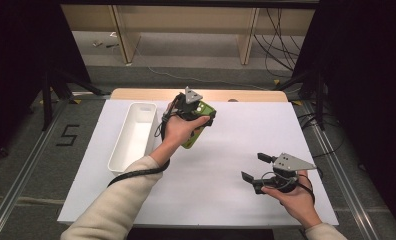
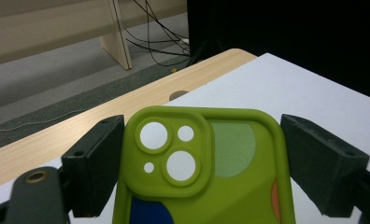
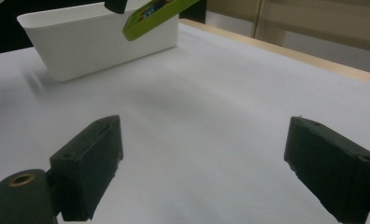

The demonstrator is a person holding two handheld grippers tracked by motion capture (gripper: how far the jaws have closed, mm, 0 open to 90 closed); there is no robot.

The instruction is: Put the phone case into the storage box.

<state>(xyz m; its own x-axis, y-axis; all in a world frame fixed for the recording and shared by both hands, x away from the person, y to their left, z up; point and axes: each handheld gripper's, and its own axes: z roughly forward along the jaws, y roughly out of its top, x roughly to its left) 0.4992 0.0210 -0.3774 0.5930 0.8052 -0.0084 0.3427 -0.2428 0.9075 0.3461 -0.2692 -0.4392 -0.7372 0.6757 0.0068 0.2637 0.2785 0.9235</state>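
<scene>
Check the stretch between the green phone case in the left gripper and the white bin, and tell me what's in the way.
Nothing visible is. The left gripper is shut on the green phone case, held off the white table. The white bin sits open-topped just left of it in the high view, with bare table between.

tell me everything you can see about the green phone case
The phone case is lime green and looks like soft rubber, with a raised corner block of round camera holes and pale green, blue and orange patches. It is empty. The left claw grips its two long sides and holds it tilted above the white table, right of the white bin.
</scene>
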